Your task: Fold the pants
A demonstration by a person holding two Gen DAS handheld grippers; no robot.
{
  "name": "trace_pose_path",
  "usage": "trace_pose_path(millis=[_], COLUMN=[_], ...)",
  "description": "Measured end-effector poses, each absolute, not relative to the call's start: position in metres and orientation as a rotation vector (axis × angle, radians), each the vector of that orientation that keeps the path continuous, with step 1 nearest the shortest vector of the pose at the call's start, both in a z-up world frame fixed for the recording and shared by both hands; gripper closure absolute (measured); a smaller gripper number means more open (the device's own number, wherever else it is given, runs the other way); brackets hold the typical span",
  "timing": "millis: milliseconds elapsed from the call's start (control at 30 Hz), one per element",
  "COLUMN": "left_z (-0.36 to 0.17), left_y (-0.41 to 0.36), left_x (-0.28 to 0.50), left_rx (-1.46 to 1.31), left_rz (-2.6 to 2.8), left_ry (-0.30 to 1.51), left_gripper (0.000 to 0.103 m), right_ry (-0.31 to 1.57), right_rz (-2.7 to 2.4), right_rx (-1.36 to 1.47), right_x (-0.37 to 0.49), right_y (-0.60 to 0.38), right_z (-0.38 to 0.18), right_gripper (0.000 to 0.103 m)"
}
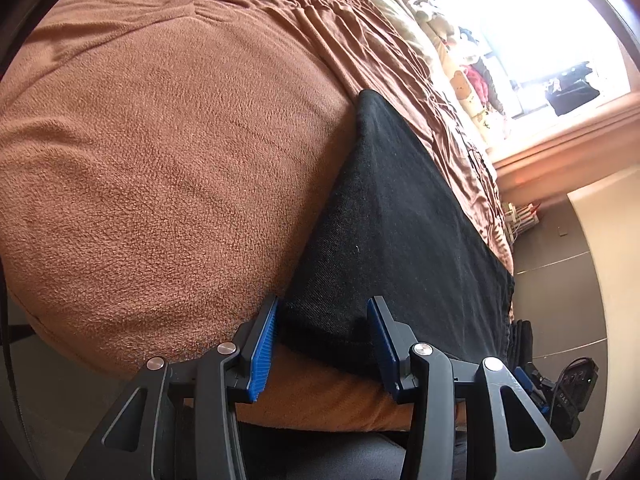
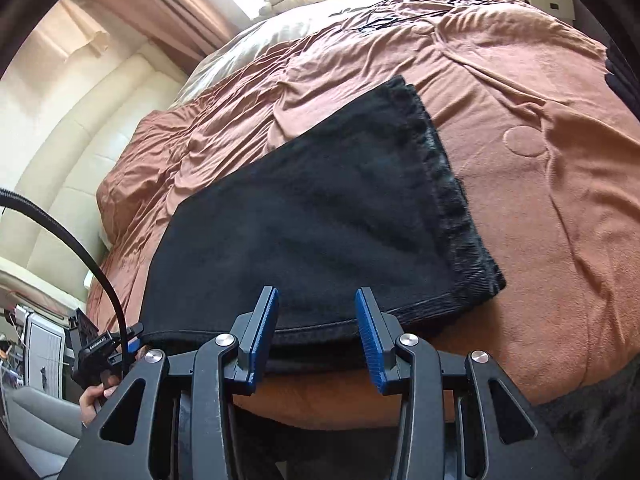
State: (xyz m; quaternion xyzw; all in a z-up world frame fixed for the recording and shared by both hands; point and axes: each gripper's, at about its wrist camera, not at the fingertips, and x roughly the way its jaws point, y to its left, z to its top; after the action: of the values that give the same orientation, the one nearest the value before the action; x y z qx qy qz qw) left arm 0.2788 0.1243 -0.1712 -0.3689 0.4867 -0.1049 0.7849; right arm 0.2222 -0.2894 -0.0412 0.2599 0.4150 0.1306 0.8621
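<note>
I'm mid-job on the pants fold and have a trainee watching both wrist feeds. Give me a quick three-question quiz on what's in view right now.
1. True or false: the black pants lie on a brown blanket.
2. Multiple choice: the blue pads of the right hand-held gripper are (A) clamped on the fabric, (B) apart with nothing pinched between them, (C) out of view.
3. Short answer: in the right wrist view, which side of the pants shows the thick layered edges?

Key
1. True.
2. B. The left hand-held gripper also stands open, at the pants' near edge.
3. The right side, where the stacked edges run down to the near corner.
</note>
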Motion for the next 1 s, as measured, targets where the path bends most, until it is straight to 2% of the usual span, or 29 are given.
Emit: trace_pose_path(millis=[600,667,833,1000], left_z=[-0.177,-0.177,-0.177,-0.175], left_y=[0.113,0.111,0.109,0.114], left_x=[0.285,0.283,0.279,0.276], left_rx=[-0.889,-0.890,-0.916,-0.953], left_rz=[-0.247,-0.248,-0.240,-0.239], left_ry=[0.978,0.970,0.946,0.914], left_gripper=[0.056,0.058,0.073,0.076], right_ry=[0.971,0.972,0.969,0.988], right_rz=[0.390,0.409,0.404,0.382], right_rx=[0.357,0.335,0.283,0.198], right_x=[0.298,0.305,0.321,0.323], right_y=[-0.171,-0.159,-0.135,-0.111], right_z=[-0.071,-0.072,-0.082,-0.094], right_gripper=[0.066,0.066,0.067,0.070])
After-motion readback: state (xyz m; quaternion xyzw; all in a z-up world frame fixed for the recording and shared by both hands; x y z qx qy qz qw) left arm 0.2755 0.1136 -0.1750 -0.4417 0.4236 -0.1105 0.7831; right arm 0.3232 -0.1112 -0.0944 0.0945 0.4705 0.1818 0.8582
